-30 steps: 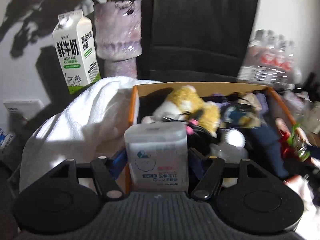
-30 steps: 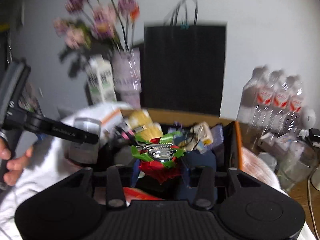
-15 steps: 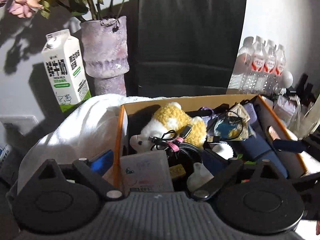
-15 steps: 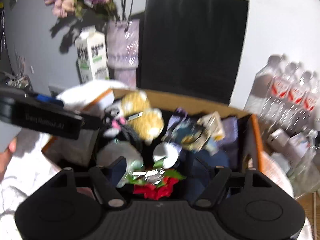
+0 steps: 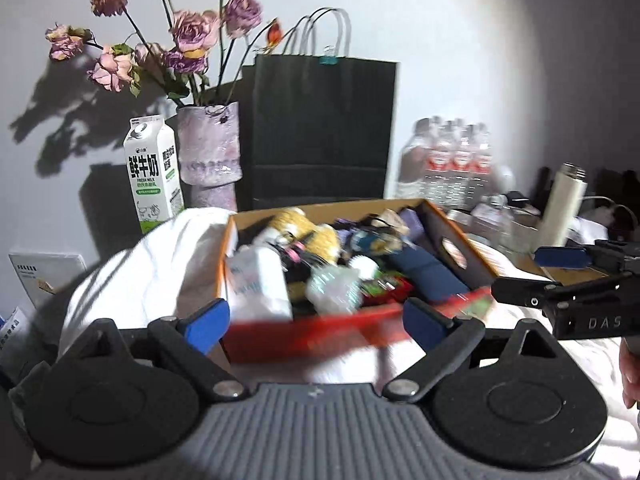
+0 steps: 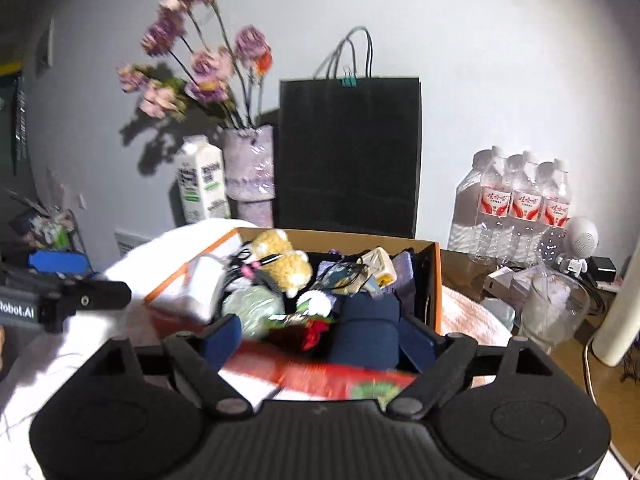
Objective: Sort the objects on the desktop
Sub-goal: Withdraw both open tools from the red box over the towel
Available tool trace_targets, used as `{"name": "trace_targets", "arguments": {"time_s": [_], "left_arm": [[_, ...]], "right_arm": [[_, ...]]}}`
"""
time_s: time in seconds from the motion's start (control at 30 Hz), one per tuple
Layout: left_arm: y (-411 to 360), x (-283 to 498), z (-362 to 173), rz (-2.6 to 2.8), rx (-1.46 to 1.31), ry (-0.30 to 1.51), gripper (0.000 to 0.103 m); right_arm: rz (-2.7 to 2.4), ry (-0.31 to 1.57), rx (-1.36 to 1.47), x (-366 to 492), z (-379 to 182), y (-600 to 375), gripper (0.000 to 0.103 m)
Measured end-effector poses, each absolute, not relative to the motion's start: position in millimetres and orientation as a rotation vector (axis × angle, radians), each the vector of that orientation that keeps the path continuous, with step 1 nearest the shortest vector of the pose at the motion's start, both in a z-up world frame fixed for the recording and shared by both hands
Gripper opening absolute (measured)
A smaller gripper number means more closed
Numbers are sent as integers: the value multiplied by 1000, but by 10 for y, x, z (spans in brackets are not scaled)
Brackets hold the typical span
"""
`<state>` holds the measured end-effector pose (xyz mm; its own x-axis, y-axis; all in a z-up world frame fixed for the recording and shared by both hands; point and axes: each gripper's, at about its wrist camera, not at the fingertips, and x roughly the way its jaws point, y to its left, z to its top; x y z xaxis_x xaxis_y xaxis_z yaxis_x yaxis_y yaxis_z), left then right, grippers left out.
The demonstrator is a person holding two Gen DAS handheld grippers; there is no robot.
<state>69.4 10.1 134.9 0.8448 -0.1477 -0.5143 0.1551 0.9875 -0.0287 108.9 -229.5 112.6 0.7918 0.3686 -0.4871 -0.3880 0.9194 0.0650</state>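
Observation:
A cardboard box [image 5: 452,236] with an orange rim and red front holds several items: a yellow plush toy [image 5: 308,228], a white tissue pack [image 5: 260,280] at its left wall, a red and green packet [image 5: 384,286], and a navy pouch [image 5: 424,270]. My left gripper [image 5: 316,324] is open and empty, just in front of the box. My right gripper [image 6: 320,340] is open and empty at the box's [image 6: 434,280] near edge; the tissue pack [image 6: 200,284], plush toy [image 6: 284,264] and navy pouch [image 6: 368,328] lie inside. The right gripper also shows at the right of the left wrist view [image 5: 560,276].
A white towel [image 5: 152,264] lies left of the box. Behind stand a milk carton [image 5: 152,172], a vase of flowers [image 5: 208,156], a black paper bag [image 5: 324,132] and a pack of water bottles [image 5: 448,164]. A white flask [image 5: 560,204] and glass jar [image 6: 556,308] stand right.
The left gripper let go of the tissue pack into the box. The right gripper let go of the red and green packet. Both opened and pulled back and up from the box.

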Motion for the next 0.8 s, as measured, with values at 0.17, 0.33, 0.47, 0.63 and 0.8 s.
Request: {"name": "trace_targets", "arguments": {"time_s": [0.17,0.33,0.47,0.63,0.8], "left_arm": [[118,3,1122,-197,-39,469,98],[152,-510,731,-115,-104,436,98],[46,-641,386,-79,-41,455,98],[-1,-872,143,-31,-7,456,98],[-32,-912,37,-46,-16,484,98]], "right_arm": [[439,486,23,448,972,-2542,88],[393,468,4,-136,656,-2662,92],[312,424,-42,-519,371,-2661,92],[286,371,20,-818,108,-2694,93],[262,412,-51,-894,-120,-2586,94]]}}
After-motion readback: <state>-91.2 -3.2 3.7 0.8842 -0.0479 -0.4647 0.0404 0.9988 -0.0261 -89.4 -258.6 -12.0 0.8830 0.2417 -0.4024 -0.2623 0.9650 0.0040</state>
